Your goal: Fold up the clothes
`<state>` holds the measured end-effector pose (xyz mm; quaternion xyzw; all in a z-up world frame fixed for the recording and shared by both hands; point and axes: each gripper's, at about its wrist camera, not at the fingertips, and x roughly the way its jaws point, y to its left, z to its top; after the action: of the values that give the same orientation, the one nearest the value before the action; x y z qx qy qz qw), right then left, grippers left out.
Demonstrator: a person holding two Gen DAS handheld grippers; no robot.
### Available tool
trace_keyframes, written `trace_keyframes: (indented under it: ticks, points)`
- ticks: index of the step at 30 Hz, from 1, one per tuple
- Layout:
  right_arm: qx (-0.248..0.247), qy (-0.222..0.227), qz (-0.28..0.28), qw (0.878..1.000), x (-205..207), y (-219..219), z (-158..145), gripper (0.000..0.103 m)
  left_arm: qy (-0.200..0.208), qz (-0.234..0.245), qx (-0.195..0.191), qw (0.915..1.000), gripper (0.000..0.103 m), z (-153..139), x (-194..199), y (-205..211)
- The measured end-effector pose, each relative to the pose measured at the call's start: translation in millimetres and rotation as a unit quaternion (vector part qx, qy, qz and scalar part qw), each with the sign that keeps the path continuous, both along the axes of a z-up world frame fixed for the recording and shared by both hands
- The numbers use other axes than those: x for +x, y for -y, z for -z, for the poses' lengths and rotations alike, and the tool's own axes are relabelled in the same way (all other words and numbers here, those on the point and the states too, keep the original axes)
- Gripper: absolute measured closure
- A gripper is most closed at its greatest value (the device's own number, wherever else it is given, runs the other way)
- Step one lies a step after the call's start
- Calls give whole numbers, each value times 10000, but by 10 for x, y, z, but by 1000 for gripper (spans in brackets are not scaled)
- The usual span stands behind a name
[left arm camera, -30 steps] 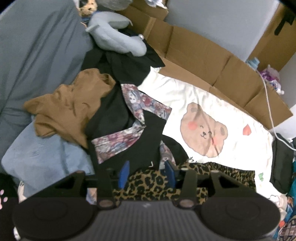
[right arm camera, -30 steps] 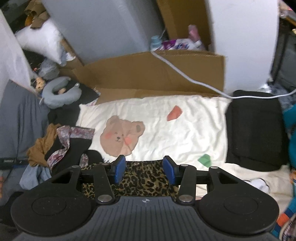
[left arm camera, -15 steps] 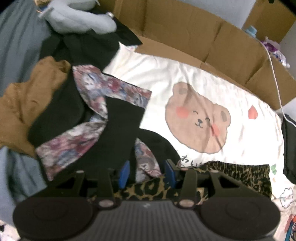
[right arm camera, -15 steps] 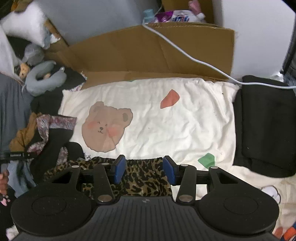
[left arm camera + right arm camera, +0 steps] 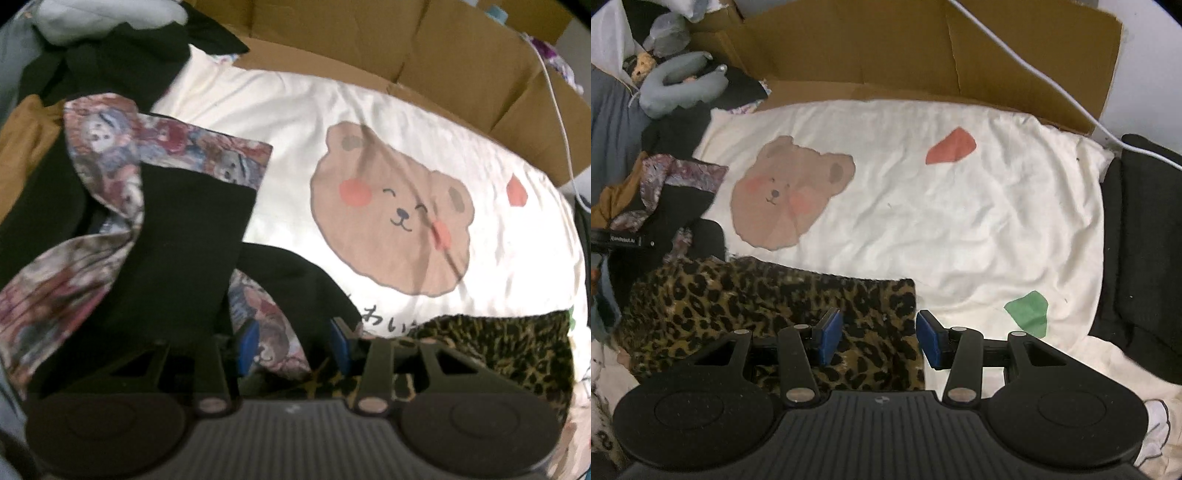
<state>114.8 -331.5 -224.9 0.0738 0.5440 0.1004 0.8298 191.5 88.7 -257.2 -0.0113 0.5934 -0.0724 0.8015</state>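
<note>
The leopard garment (image 5: 768, 306) lies flat on the near part of the bear sheet (image 5: 923, 206), long axis running left to right. Right tongs (image 5: 879, 334) stand apart, nothing clamped, over its right end. Left tongs (image 5: 293, 345) stand apart over the patterned black clothes (image 5: 177, 240) at its left end. Judgement: each hand is nearest its own end.
</note>
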Motion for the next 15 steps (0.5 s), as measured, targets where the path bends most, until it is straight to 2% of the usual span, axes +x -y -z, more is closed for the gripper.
trace_keyframes:
  ticks: [5,8,13,15]
  points:
    - [54,-18,22,10000,-15,65,265,51,-47,194,-243,9995,58,106,-20,155]
    - [180,-41,163,9997,-64,107,462,51,-214,286,-370,9987,58,175,-118,277]
    - [254,114,79,9996,-155,86,686,51,-310,461,-282,9981,59,237,-335,410]
    - [461,137,191,9987,-182,102,764,51,-350,447,-346,9978,61,218,-390,407]
